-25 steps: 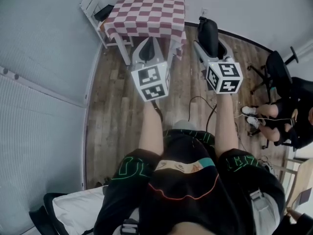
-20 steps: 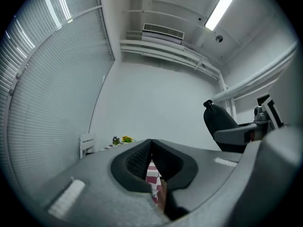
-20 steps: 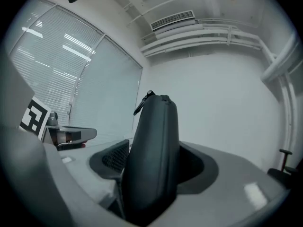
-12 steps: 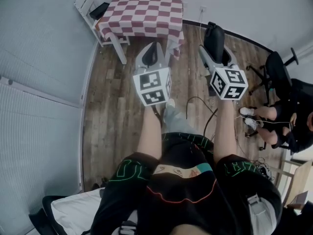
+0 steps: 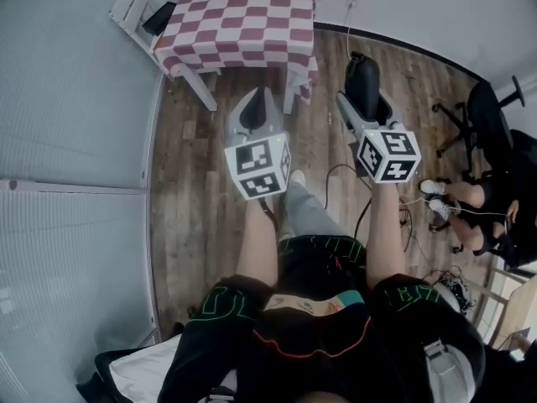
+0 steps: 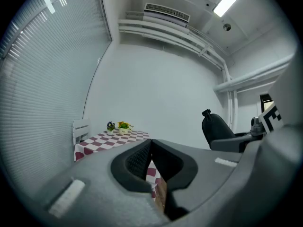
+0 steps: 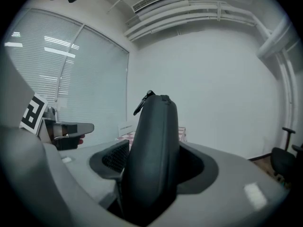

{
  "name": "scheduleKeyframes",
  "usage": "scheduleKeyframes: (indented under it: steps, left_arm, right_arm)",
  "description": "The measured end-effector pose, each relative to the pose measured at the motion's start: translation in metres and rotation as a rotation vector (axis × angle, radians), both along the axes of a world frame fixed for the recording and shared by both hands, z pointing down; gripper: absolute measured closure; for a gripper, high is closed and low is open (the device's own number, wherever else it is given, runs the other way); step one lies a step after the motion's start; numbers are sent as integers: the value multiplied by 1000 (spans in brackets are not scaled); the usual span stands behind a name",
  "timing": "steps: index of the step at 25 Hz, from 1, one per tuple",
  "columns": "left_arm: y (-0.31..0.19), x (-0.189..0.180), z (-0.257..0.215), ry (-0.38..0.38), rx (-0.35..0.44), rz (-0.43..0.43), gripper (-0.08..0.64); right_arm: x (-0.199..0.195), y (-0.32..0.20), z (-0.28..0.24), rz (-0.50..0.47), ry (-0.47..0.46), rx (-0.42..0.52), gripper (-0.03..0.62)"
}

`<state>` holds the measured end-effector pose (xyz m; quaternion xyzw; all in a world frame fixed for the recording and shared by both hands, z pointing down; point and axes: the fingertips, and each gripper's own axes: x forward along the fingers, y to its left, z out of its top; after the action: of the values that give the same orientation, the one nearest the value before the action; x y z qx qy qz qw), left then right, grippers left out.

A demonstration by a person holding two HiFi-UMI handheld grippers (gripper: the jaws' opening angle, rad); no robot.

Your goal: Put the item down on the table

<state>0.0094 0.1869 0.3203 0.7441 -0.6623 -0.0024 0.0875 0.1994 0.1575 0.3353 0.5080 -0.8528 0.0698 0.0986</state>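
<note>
Evidently the right gripper [image 5: 367, 112] clamps the dark case [image 5: 362, 72] upright for carrying to the checked bench [image 5: 243, 23] ahead; the left gripper [image 5: 256, 99] is closed, empty.

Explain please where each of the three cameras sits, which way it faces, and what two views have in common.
Head view: on the person's head, facing steeply down; shows forearms, legs, left gripper, right gripper over wooden floor.
Left gripper view: on the left gripper, along its shut jaws toward the checkered table.
Right gripper view: on the right gripper, along jaws clamped on the black case.
Shared: head and left gripper views both show the checkered table and the black case.
</note>
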Motion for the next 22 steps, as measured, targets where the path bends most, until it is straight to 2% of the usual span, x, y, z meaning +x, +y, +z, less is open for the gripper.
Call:
scheduleKeyframes:
  steps: [6, 11, 17, 22]
  left_arm:
    - [-56, 13, 26, 3, -66, 28, 552]
    - [-103, 21, 33, -15, -87, 42, 552]
    - [-152, 24, 29, -37, -84, 40, 552]
    - [-185, 16, 9, -44, -36, 4, 552]
  right_arm:
    - [2, -52, 24, 7, 1, -57, 284]
    - [6, -96, 32, 15, -25, -78, 284]
    - [6, -150, 33, 4, -41, -81, 284]
    - [1, -194, 8, -24, -57, -27, 284]
